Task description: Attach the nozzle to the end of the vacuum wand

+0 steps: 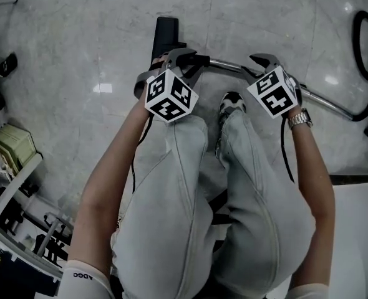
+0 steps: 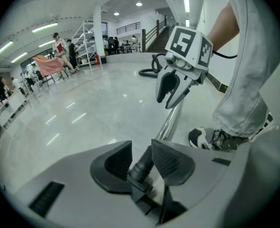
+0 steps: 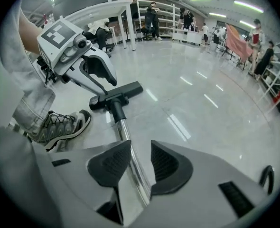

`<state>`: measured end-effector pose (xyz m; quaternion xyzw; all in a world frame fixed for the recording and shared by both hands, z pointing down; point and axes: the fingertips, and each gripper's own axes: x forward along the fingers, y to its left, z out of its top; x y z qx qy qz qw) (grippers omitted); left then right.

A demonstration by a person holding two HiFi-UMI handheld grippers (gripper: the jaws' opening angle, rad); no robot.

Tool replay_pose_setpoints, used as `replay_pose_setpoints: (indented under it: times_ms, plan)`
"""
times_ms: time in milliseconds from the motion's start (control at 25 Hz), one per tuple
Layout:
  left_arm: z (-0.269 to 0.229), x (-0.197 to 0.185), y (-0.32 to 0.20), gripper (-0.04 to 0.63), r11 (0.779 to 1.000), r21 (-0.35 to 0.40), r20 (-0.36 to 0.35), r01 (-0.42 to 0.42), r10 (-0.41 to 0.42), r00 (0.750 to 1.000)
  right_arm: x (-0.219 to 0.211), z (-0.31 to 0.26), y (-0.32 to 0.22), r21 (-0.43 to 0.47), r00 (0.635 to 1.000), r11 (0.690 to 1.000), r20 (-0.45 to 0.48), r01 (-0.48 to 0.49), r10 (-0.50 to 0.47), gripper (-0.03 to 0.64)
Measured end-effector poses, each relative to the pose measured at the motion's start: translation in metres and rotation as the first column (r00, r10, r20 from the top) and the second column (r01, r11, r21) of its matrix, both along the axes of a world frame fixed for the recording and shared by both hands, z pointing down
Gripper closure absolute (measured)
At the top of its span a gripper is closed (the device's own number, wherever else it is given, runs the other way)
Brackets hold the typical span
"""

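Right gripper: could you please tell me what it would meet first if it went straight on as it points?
Probably the wand, whose chrome tube runs between its open jaws and seemingly just beyond them, with the floor behind; the depth is unclear.

Floor (image 1: 78, 55): we see pale polished stone, glossy, mirroring the lights.
Wand (image 3: 123, 129): we read bright, smooth chromed metal.
Nozzle (image 3: 116, 95): matt black plastic.
Trousers (image 1: 171, 185): we take them for pale denim cloth.
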<state>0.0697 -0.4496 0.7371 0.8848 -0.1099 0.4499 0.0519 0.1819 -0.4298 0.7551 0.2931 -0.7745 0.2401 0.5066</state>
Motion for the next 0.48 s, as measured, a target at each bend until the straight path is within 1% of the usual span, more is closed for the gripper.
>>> replay_pose_setpoints:
  times_ms: [40, 80, 120, 160, 240, 280, 360, 480]
  plan:
    - [-0.008, -0.003, -0.004, 0.466, 0.999, 0.021, -0.006, 0.024, -0.024, 1.000, 0.003, -0.008, -0.002, 0.028, 1.000, 1.000, -0.007, -0.012, 0.012, 0.512]
    - [-0.016, -0.007, -0.008, 0.479, 0.998, 0.043, -0.013, 0.048, -0.047, 0.999, 0.006, -0.015, -0.004, 0.056, 1.000, 0.998, -0.014, -0.026, 0.027, 0.558]
    - [-0.025, -0.010, -0.012, 0.497, 0.995, 0.062, -0.023, 0.073, -0.072, 0.997, 0.009, -0.024, -0.005, 0.080, 0.999, 0.996, -0.013, -0.043, 0.044, 0.588]
    - [-0.034, -0.014, -0.015, 0.517, 0.992, 0.079, -0.035, 0.102, -0.099, 0.994, 0.011, -0.032, -0.006, 0.097, 0.998, 0.993, -0.004, -0.064, 0.065, 0.603]
    - [-0.052, -0.023, -0.019, 0.566, 0.981, 0.106, -0.061, 0.166, -0.160, 0.985, 0.014, -0.050, -0.006, 0.127, 0.992, 0.984, 0.029, -0.123, 0.120, 0.612]
    - [-0.060, -0.028, -0.020, 0.577, 0.974, 0.113, -0.074, 0.196, -0.189, 0.979, 0.016, -0.059, -0.007, 0.144, 0.987, 0.977, 0.047, -0.157, 0.152, 0.612]
    - [-0.075, -0.037, -0.023, 0.584, 0.961, 0.119, -0.099, 0.249, -0.238, 0.966, 0.024, -0.079, -0.011, 0.181, 0.975, 0.958, 0.075, -0.222, 0.211, 0.612]
    - [-0.099, -0.048, -0.029, 0.584, 0.943, 0.136, -0.128, 0.305, -0.288, 0.949, 0.037, -0.108, -0.016, 0.227, 0.953, 0.926, 0.105, -0.300, 0.283, 0.612]
